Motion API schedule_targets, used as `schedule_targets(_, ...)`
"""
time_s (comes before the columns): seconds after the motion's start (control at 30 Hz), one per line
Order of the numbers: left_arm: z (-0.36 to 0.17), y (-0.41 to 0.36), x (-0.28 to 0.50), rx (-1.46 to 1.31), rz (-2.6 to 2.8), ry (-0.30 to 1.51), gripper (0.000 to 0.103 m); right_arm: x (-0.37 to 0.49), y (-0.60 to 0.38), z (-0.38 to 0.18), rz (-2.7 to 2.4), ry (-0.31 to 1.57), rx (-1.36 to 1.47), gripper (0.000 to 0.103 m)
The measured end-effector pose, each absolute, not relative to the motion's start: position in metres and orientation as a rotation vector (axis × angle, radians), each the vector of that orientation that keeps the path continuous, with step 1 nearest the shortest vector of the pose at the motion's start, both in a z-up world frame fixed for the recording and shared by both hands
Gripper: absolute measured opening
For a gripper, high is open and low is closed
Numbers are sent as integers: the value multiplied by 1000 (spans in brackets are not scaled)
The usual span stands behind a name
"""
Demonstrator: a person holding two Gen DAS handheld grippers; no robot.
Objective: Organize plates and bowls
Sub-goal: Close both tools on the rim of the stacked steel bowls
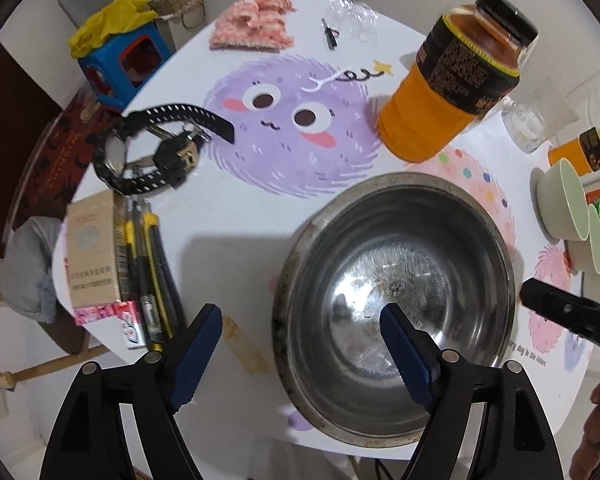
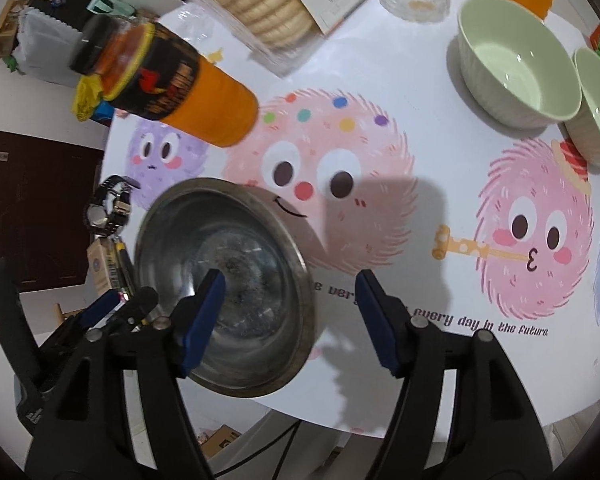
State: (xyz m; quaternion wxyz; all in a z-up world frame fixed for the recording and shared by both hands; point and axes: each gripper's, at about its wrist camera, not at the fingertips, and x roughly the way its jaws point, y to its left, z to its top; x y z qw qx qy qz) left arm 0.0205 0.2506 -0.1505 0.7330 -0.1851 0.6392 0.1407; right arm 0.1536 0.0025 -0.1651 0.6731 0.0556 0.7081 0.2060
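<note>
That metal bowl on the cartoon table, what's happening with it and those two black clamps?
A person is tidying dishes with a hand-held gripper in each hand. The steel bowl sits on the table near its edge, and neither gripper holds it. The left gripper and the right gripper both stand open, each straddling the bowl's rim on opposite sides with one finger over the inside. Two pale green bowls wait further back, beside an orange jar.

Your left gripper (image 1: pixel 300 344) straddles the near-left rim of the round steel bowl (image 1: pixel 396 304). Beyond its fingertips stands the orange bottle (image 1: pixel 452 92). Two pale green ceramic bowls (image 2: pixel 516 60) sit far right of your right gripper (image 2: pixel 292 312).
</note>
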Motion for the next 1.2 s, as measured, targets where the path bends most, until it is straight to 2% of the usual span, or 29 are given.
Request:
schedule_targets(0.2, -169, 245, 21, -406, 279, 1448, 84, 150, 5, -188, 453, 1651, 97, 70)
schedule_targets(0.27, -174, 245, 22, -434, 248, 1465, 89, 148, 9, -193, 459, 1659, 85, 72)
schedule_targets(0.3, -177, 245, 23, -445, 242, 1470, 91, 147, 10, -194, 462, 1660, 81, 74)
schedule_targets(0.37, -179, 246, 22, -431, 259, 1464, 103, 145, 12, -196, 473, 1660, 76, 81)
schedule_targets(0.47, -179, 248, 22, -425, 278, 1452, 103, 143, 15, -197, 483, 1652, 72, 88)
schedule_targets(0.53, -179, 252, 22, -434, 286, 1445, 103, 144, 17, -198, 481, 1652, 69, 99)
schedule_targets(1.07, -199, 251, 36, -450, 238, 1469, 103, 145, 22, -212, 451, 1669, 39, 99)
schedule_targets(1.1, -199, 250, 37, -463, 220, 1463, 102, 144, 23, -213, 455, 1669, 36, 94)
schedule_targets(1.13, -199, 248, 38, -469, 207, 1460, 102, 144, 23, -213, 455, 1668, 26, 74)
schedule_targets(1.17, -199, 245, 39, -463, 198, 1462, 97, 143, 23, -214, 451, 1669, 12, 59)
schedule_targets(1.2, -199, 241, 41, -447, 181, 1469, 89, 143, 24, -216, 445, 1680, 1, 33)
